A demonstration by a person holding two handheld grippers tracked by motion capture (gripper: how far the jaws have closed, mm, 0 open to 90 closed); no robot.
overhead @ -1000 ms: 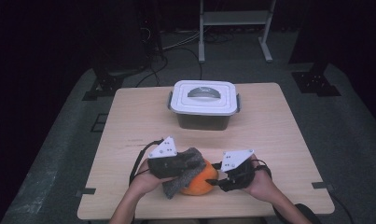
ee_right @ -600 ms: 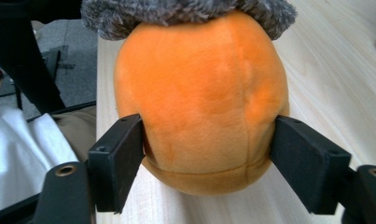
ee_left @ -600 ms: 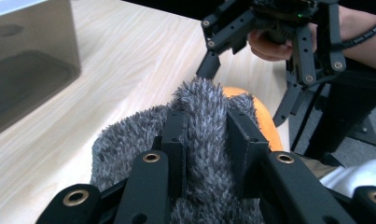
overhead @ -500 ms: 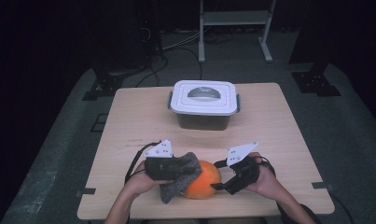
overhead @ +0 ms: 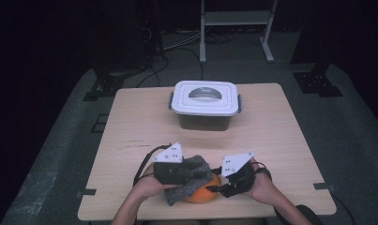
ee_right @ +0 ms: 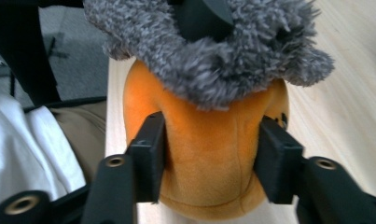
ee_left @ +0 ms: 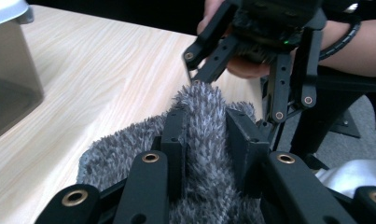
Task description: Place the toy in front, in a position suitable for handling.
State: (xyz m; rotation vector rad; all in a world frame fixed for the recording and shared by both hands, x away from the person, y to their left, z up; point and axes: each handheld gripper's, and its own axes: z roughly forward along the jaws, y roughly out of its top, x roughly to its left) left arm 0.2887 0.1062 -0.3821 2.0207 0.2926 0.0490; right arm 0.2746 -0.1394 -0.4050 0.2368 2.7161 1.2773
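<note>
Orange plush point(ee_right: 209, 140) — right hand-held gripper point(ee_right: 209, 156) clamped on it; left hand-held gripper point(ee_left: 206, 140) pinching grey fuzzy cloth point(ee_left: 204, 112).

The high view is dim at its edges — the floor and background sink into near black, while the wooden table point(overhead: 275, 136) is evenly lit from above. The white-lidded box point(overhead: 204, 104) casts only a short soft shadow on its near side, and the picture is slightly soft and grainy. Both gripper views are brighter, with warm light on the wood grain. In the left gripper view the grey fleece point(ee_left: 202, 140) is sharp and the far edges blur; in the right gripper view the orange plush point(ee_right: 209, 144) is sharp — no glare.
</note>
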